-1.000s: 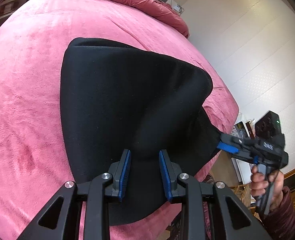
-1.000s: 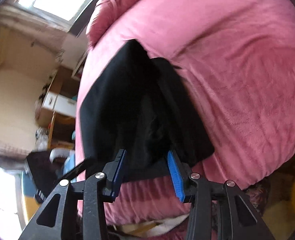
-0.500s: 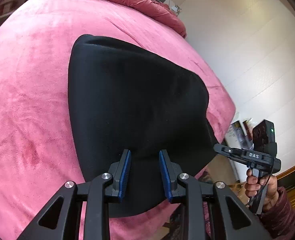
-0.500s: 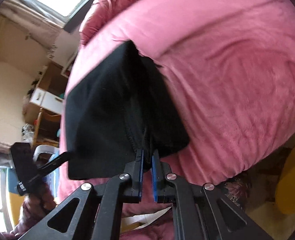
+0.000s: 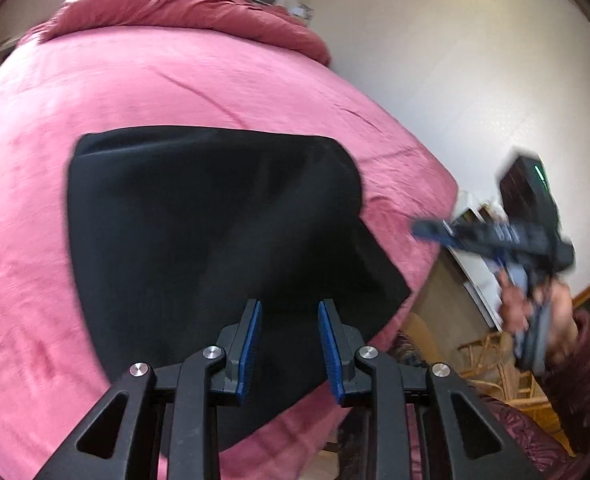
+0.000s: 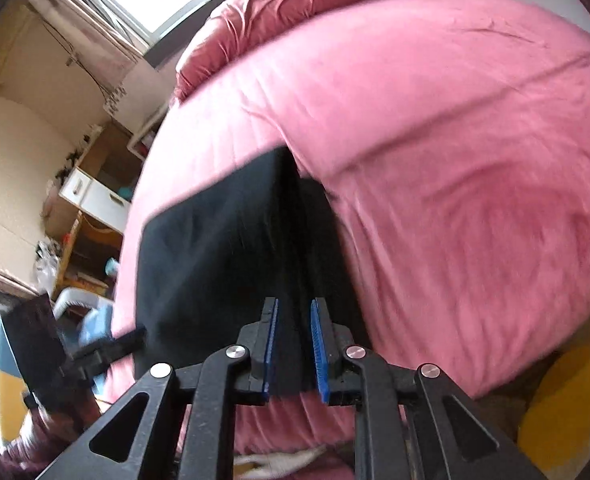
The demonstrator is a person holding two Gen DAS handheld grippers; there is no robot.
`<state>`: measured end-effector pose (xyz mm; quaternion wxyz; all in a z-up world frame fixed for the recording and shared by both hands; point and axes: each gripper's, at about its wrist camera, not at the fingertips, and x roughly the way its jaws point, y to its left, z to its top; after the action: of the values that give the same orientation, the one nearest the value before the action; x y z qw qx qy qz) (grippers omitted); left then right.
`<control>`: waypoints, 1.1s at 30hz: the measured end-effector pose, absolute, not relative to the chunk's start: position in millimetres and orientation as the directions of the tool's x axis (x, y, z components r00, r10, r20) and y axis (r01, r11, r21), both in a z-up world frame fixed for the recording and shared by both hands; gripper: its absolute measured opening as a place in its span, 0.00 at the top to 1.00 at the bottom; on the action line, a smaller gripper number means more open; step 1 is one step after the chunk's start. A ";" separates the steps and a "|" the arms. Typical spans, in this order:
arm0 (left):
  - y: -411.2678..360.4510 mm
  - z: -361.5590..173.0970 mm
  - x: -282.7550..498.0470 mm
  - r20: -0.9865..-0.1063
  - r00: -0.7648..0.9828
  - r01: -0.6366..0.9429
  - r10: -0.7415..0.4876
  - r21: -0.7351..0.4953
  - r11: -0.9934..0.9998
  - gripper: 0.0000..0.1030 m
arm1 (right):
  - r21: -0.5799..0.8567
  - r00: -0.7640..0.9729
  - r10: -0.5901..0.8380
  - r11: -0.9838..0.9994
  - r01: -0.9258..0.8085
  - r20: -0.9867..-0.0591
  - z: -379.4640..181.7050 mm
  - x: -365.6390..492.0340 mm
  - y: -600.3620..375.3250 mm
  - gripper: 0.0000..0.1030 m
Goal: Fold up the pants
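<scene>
Pants (image 5: 215, 220) lying partly folded on bed (image 5: 215, 80); both grippers (image 5: 289, 344) (image 6: 293, 346) hovering, fingers narrow, right just reopening, gripping nothing; further folds remaining.

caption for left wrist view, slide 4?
Left gripper, jaws open, over folded black pants on pink bed; right gripper clear.

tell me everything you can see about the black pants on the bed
The black pants lie folded into a compact, roughly four-sided slab of matte, soft-looking cloth, flat on the pink bedspread near the bed's edge. One corner points toward that edge. In the right wrist view a lengthwise fold line splits the layers. No waistband or pockets can be made out. Neither gripper appears to press on them.
</scene>
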<state>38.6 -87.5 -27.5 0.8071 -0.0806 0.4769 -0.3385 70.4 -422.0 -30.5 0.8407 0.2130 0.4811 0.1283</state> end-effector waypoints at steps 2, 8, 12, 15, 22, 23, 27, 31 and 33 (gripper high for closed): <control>-101.2 -27.7 37.2 -0.714 0.299 0.499 -0.633 -0.448 0.742 0.72 | 0.485 0.524 0.423 0.874 -0.021 -0.740 -24.4 92.9 -420.6 0.57; -142.3 -36.9 36.7 -0.707 0.225 0.567 -0.670 -0.464 0.680 0.72 | 0.534 0.493 0.474 0.845 -0.022 -0.729 -31.1 157.7 -417.9 0.59; -169.3 -44.2 35.9 -0.711 0.161 0.602 -0.685 -0.479 0.639 0.72 | 0.478 0.465 0.460 0.874 -0.087 -0.756 -33.2 176.8 -404.4 0.95; -191.0 -57.3 33.9 -0.735 0.098 0.625 -0.671 -0.479 0.616 0.72 | 0.410 0.483 0.422 0.902 -0.138 -0.767 -28.7 180.4 -397.2 0.96; -213.8 -85.2 32.8 -0.775 0.026 0.614 -0.632 -0.486 0.622 0.74 | 0.297 0.414 0.316 0.948 -0.112 -0.854 -74.0 200.2 -397.4 1.00; -213.8 -86.4 33.2 -0.775 0.020 0.612 -0.632 -0.490 0.621 0.74 | 0.280 0.415 0.294 0.955 -0.095 -0.861 -78.4 201.1 -399.3 1.00; -205.8 -74.9 28.0 -0.758 0.035 0.613 -0.651 -0.498 0.614 0.72 | 0.313 0.398 0.307 0.948 -0.051 -0.865 -90.5 194.3 -410.4 1.00; -179.0 -49.1 24.9 -0.727 0.095 0.607 -0.680 -0.499 0.618 0.72 | 0.318 0.441 0.306 0.947 -0.049 -0.844 -76.7 178.5 -418.4 1.00; -156.2 -37.8 28.9 -0.709 0.141 0.573 -0.691 -0.511 0.641 0.72 | 0.306 0.461 0.288 0.951 -0.036 -0.839 -68.2 169.1 -423.8 0.98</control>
<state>28.9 -156.2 -37.8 0.7530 -0.0587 0.5033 -0.4198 169.1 -423.8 -68.2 0.8457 0.1233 0.5102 0.0958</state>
